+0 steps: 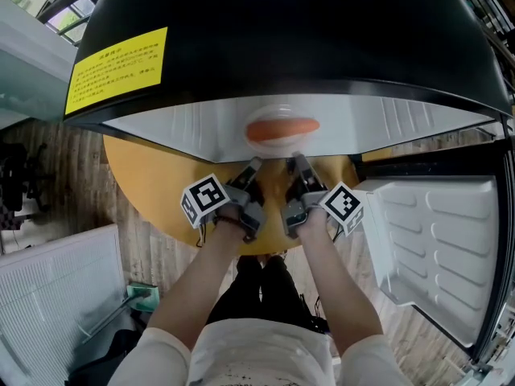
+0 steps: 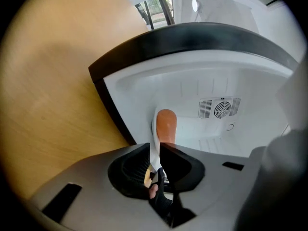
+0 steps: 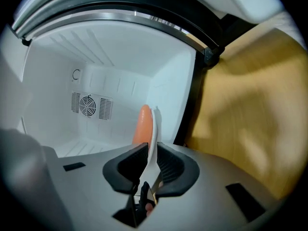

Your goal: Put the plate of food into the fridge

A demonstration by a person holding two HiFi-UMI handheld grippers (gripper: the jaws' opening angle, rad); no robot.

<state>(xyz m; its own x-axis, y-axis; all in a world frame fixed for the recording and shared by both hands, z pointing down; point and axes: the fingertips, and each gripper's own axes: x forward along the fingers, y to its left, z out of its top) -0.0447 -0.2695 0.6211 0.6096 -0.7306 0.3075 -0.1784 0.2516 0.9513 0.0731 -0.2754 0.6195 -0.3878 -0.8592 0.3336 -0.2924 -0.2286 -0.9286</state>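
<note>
A white plate carries an orange sausage-like food and sits just inside the open black fridge. My left gripper is shut on the plate's near left rim, and my right gripper is shut on its near right rim. In the left gripper view the plate's edge runs between the jaws with the food beyond. The right gripper view shows the plate rim pinched between the jaws and the food against the white fridge interior.
The fridge stands on a round wooden table. Its door hangs open at the right. A fan grille sits on the fridge's back wall. A white panel lies on the floor at lower left.
</note>
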